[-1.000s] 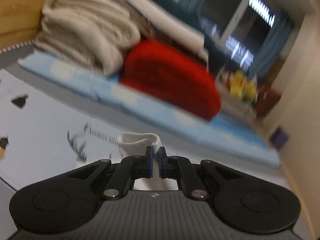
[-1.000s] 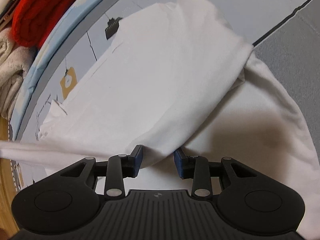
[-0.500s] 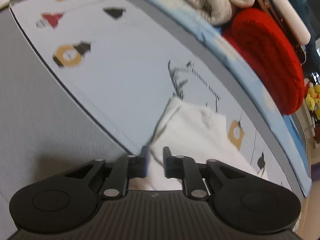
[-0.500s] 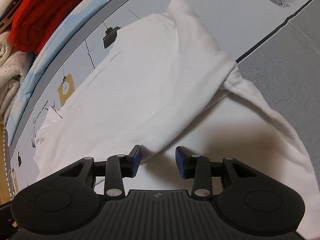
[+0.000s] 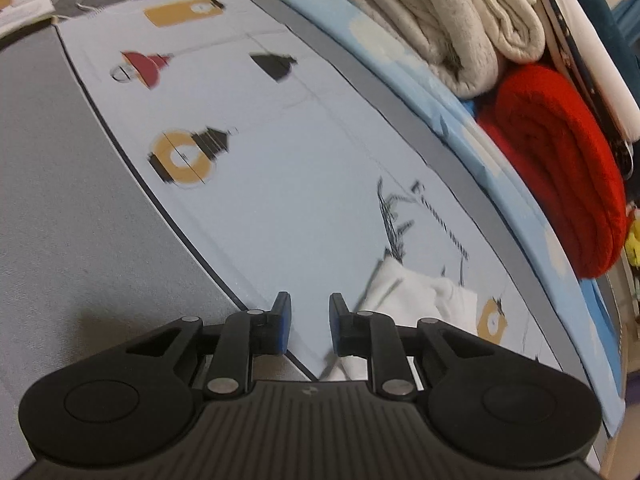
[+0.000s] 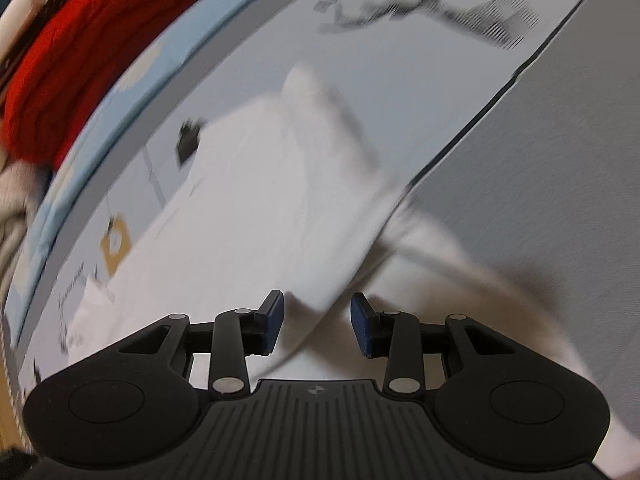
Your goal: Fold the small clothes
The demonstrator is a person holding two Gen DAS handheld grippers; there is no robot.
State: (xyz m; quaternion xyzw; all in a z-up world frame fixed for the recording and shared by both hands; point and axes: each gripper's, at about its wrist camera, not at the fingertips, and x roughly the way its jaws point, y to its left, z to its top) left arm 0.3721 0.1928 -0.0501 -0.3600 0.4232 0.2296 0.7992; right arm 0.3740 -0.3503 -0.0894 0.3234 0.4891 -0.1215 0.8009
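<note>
Both grippers, left [image 5: 306,322] and right [image 6: 317,326], parted, gripping nothing. White garment [image 6: 256,208] flat on printed mat [image 5: 280,184], half folded. Best to pinch the near folded edge, then fold slowly.

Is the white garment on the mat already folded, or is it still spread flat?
Partly folded: the white garment has one layer lying over another, with the fold edge near the open right gripper.

A white garment [image 6: 256,216], apparently partly folded, lies flat on the printed sheet [image 6: 420,92].
</note>
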